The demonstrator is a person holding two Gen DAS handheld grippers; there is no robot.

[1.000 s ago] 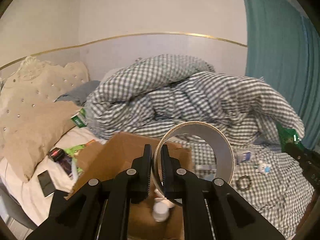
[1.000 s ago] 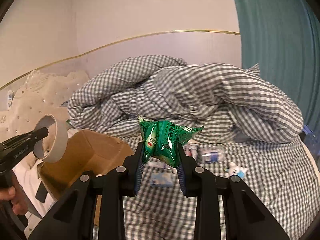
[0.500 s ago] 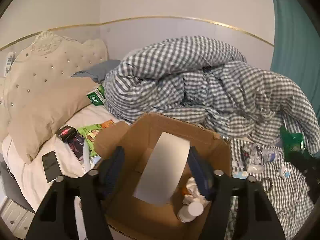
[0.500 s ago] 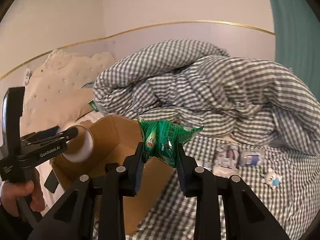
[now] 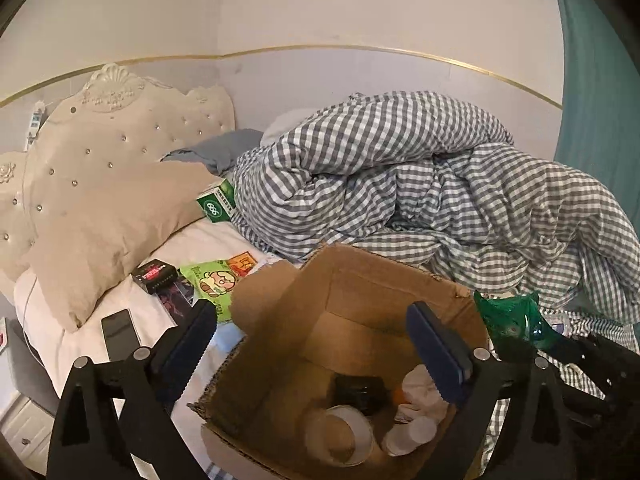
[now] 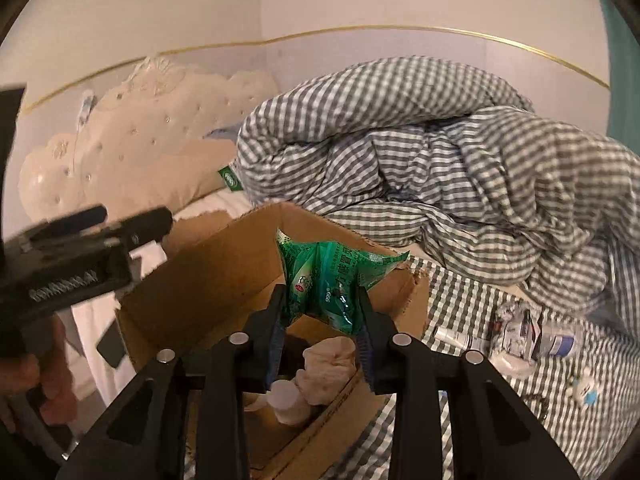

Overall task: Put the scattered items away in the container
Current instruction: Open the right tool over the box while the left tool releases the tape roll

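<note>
text: "999" on green box (image 5: pixel 218 205) | "999" on green packet (image 6: pixel 328 282)

Left black tool (image 6: pixel 80 248) is motion-blurred in the right wrist view; its lettering is unreadable. Brown cardboard box (image 5: pixel 360 304) is cut off at the frame's bottom edge. Small white packets (image 6: pixel 516 332) on the checked sheet are too blurred to identify.

Brown cardboard box (image 5: pixel 372 308). Grey-and-white checked quilt (image 5: pixel 420 184). Shiny green packet (image 6: pixel 332 280) with white print. Beige pillow (image 5: pixel 104 216), cream studded headboard (image 5: pixel 120 120). Teal curtain (image 5: pixel 596 92). Black phone (image 5: pixel 118 328) on white sheet (image 5: pixel 192 248).
</note>
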